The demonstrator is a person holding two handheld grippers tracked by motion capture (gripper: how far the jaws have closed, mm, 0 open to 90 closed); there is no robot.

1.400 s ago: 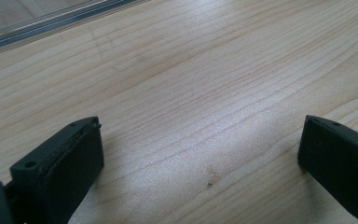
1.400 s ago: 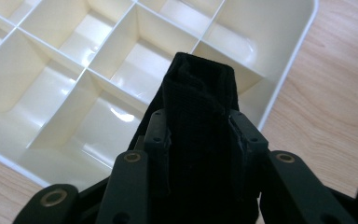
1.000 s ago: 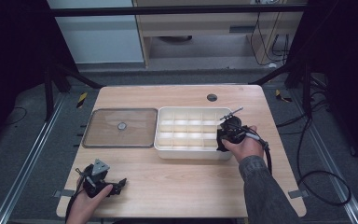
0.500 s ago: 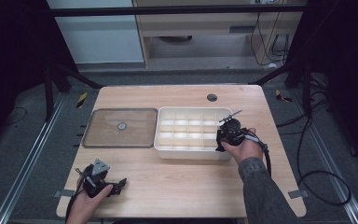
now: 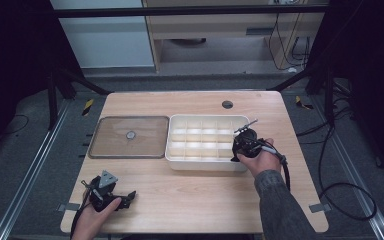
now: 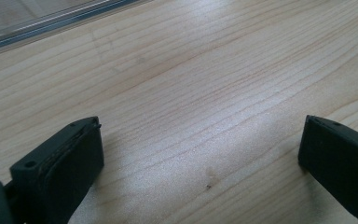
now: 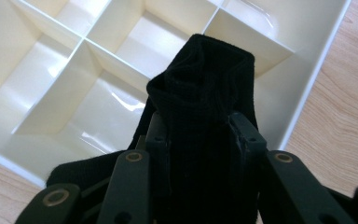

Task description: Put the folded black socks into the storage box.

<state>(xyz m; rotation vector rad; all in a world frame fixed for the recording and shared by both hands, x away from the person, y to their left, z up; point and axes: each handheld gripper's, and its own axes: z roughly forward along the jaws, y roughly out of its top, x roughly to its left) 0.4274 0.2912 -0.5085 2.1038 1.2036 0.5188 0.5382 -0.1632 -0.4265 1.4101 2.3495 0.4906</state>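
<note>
Your right tool (image 7: 200, 135) is clamping a rolled black sock (image 7: 200, 84) over the divided organizer tray (image 7: 307, 88); it's soft, light, compressible—grip mid-roll. Your left tool (image 6: 200, 154) is resting open.

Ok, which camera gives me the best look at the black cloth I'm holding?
The right gripper view: the black cloth stands folded between the right hand-held gripper jaws, over the white divided tray. The high view gives just a dark blur at that gripper. The left gripper view faces bare table.
</note>
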